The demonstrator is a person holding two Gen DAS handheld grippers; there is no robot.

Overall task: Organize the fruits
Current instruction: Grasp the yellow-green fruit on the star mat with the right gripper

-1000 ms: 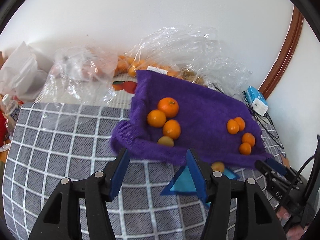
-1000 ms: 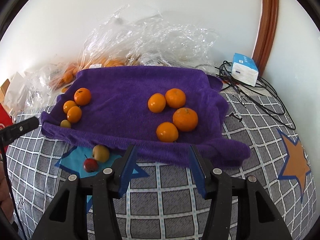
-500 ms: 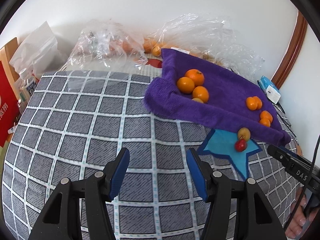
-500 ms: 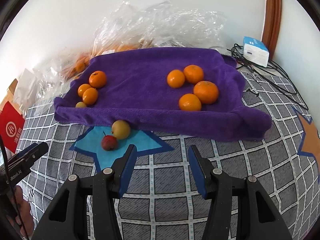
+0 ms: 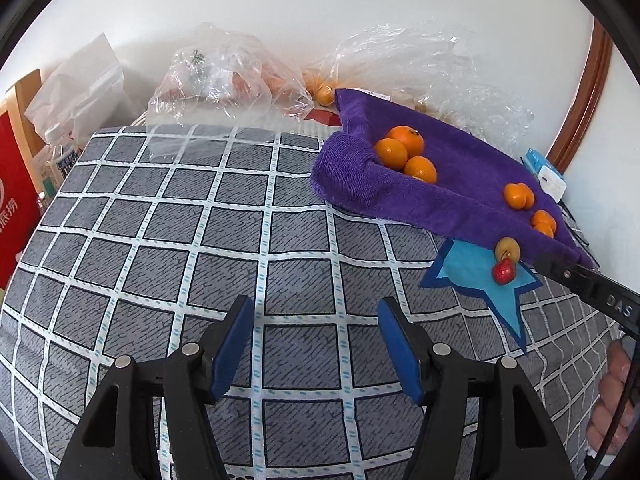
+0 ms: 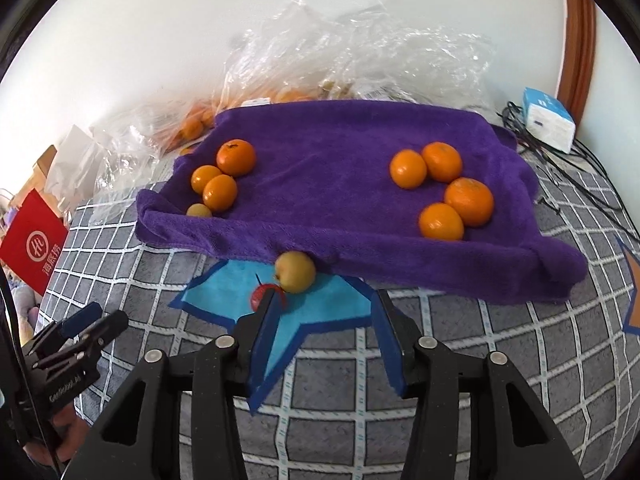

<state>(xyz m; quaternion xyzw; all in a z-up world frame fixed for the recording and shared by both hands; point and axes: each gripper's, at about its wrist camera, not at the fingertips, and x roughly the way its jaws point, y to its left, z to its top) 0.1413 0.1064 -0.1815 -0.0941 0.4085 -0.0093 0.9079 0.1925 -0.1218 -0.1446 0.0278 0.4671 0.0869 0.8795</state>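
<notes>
Hiding behind right tongs (image 6: 322, 316): red fruit (image 6: 259, 295)

Right claw (image 6: 322, 316) open above the checked bed cover (image 6: 460, 360), nothing between its blades. Small red fruit (image 6: 264, 296) at 11 o'clock, partly hidden by the left blade, apparently touching the yellow fruit (image 6: 295, 272) at the purple towel (image 6: 340, 168) edge. Four oranges (image 6: 444, 190) at 1 o'clock, three oranges (image 6: 224, 174) at 11. Left claw (image 6: 86, 324) at 9 o'clock.
</notes>
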